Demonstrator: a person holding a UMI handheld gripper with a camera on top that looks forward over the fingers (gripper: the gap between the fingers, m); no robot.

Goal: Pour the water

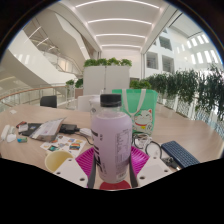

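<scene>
A clear plastic bottle (pixel 112 130) with a white cap and a pale label stands upright right between my fingers and fills the middle of the view. Both pink pads (pixel 88 160) press against its lower sides, so my gripper (pixel 112 172) is shut on the bottle. A red shape (pixel 112 186) shows just under the bottle's bottom between the fingers; I cannot tell what it is. A yellow cup (pixel 58 160) sits on the wooden table (pixel 185 125), to the left of my left finger.
Ahead lies a cluttered table: a green bag (pixel 141 102) behind the bottle, a keyboard (pixel 181 153) to the right, dark devices and papers (pixel 40 129) to the left. White planters (pixel 104 78) and rows of plants (pixel 190 92) stand beyond.
</scene>
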